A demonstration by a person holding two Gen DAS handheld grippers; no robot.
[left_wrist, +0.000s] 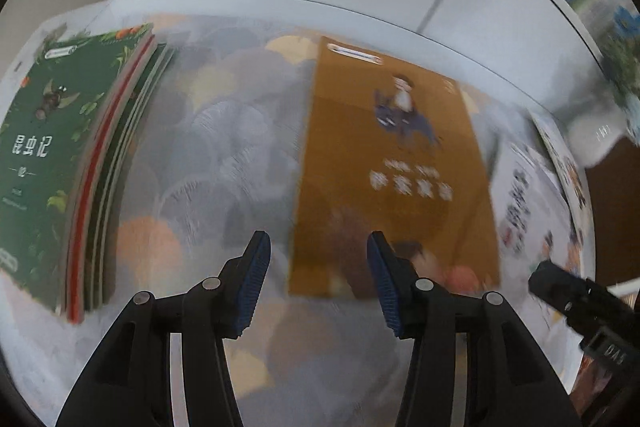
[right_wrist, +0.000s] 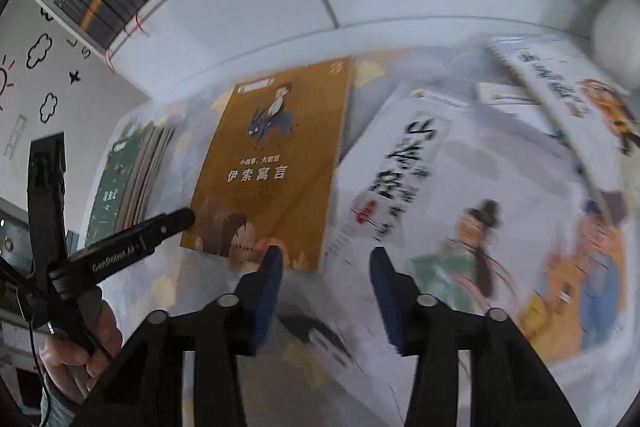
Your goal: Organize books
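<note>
Between our left gripper's (left_wrist: 318, 277) blue pads (left_wrist: 253, 281) nothing is caught: they stand spread above the patterned tablecloth (left_wrist: 224, 147), with only cloth and the near left corner of the ochre book (left_wrist: 388, 163) under the gap. On the right gripper (right_wrist: 325, 289) the pads (right_wrist: 267, 287) are likewise apart and pinch nothing; they hang over the near edge where the ochre book meets the white book (right_wrist: 404, 187).

From the left fingers, the ochre book lies flat at about one o'clock, its lower edge just beyond the right pad. The green book (left_wrist: 52, 147), topping a stack, sits well apart at ten o'clock. From the right fingers, the ochre cover is at eleven o'clock and the white book at one o'clock, with another illustrated book (right_wrist: 568, 99) further out at two.

We judge the ochre book to be the next one to gather. To do it well, we should bring one pad under the near edge and the other on top, close firmly on the cover's margin, and lift level so the pages do not fan. Blur hides whether any pad touches the cover.
</note>
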